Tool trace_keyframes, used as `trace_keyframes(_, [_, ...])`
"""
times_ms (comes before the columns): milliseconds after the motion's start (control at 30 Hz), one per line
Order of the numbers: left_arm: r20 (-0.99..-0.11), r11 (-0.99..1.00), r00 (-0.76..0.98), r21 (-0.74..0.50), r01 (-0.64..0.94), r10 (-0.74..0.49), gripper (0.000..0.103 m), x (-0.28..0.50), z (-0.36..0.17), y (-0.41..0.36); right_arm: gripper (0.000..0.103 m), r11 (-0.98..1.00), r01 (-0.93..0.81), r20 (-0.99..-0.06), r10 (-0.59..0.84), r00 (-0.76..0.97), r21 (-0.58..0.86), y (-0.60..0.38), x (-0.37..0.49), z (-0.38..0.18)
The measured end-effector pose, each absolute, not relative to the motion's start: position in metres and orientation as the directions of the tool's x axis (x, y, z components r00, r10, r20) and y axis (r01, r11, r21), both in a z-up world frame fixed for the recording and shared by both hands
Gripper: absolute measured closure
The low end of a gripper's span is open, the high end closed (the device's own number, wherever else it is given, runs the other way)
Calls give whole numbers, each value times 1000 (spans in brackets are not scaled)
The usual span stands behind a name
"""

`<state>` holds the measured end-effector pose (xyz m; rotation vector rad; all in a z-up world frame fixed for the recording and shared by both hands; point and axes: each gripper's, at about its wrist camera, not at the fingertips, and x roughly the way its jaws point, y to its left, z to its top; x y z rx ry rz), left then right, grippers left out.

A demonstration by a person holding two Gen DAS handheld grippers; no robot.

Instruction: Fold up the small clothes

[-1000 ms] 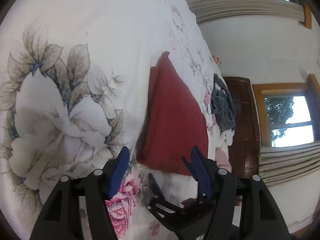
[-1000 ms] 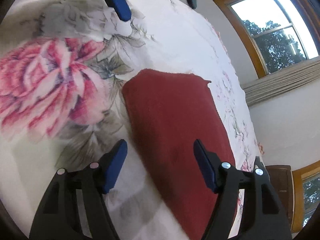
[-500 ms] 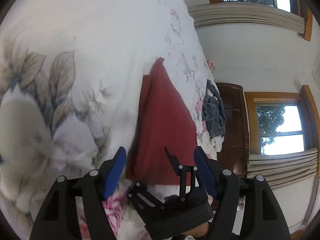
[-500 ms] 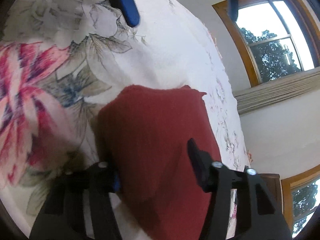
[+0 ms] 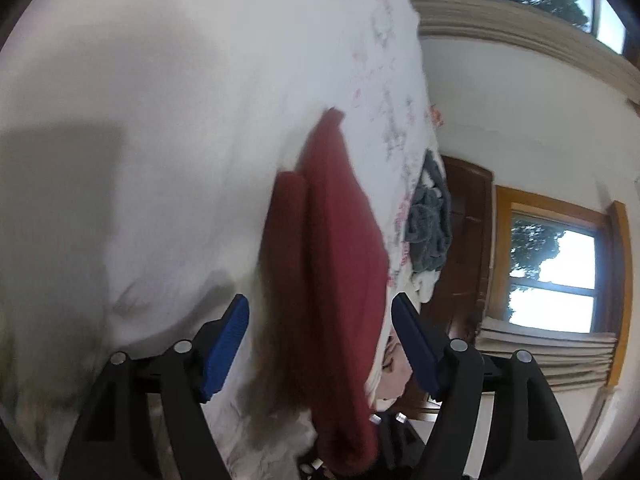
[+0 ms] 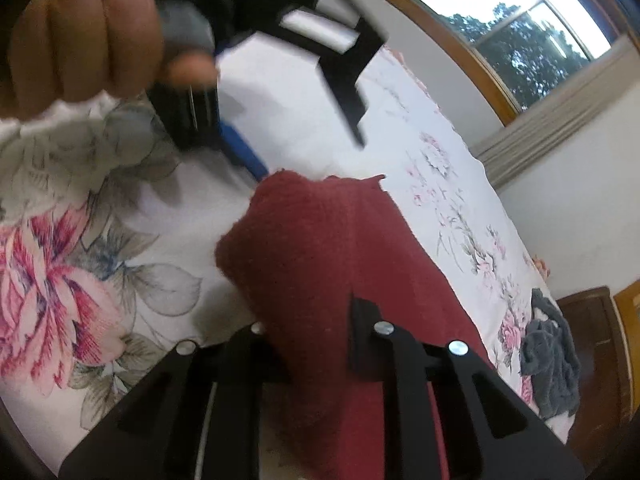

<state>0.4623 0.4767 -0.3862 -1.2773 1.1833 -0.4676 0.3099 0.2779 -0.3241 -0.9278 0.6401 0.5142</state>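
A dark red folded cloth [image 5: 336, 264] lies on the floral bedsheet [image 5: 160, 120]. In the left wrist view my left gripper [image 5: 320, 328] stands open, its blue pads either side of the cloth's near end. In the right wrist view my right gripper [image 6: 308, 336] is shut on the red cloth [image 6: 320, 248], whose near edge bulges up between the black fingers. The left gripper's blue pad [image 6: 244, 152] reaches the cloth's far corner there, held by a person's hand [image 6: 80, 36].
A grey garment [image 6: 552, 356] lies in a heap at the bed's far edge [image 5: 430, 232] with a white item beside it. A dark wooden door [image 5: 460, 240], windows with wood frames [image 5: 560, 276] and white walls stand beyond the bed.
The right gripper has shut on the red cloth's edge and lifted it. The left gripper has come in close to the cloth's other end and still stands open.
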Motion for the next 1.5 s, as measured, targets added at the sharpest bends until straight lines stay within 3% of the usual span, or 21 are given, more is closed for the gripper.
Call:
trace_keyframes(233, [-446,363,283,-882,-299,-849,28,508,-393,445,88,542,-646,-700,140,700,-538,271,316,-315])
trace_keyframes(500, [-553,508,131,-819,-267,-823,30,559,-395,416,88,585,-638,-706,151,692,-500,267,315,-308])
trace_keyframes(567, [-581,542,113,-801,-254,-806,48,564,-390,411,88,599,-634,-706,155,691,-489,266,317,-306])
trace_keyframes(600, [-588,551,100,-796,-252,-803,62,565,-389,409,88,608,-630,-705,156,692,-484,265,318,-305])
trace_keyframes(833, [-632,601,86,-764,-233,-770,83,564,-378,407,88,644,-619,-704,171,690,-450,258,322,-300])
trace_keyframes(1133, [-698,675,104,-714,-186,-709,87,566,-329,398,88,704,-586,-691,188,698,-401,246,320,-276])
trace_keyframes(1500, [-831,826,94,-555,-99,-548,87,573,-235,345,88,835,-501,-682,231,694,-227,197,323,-224])
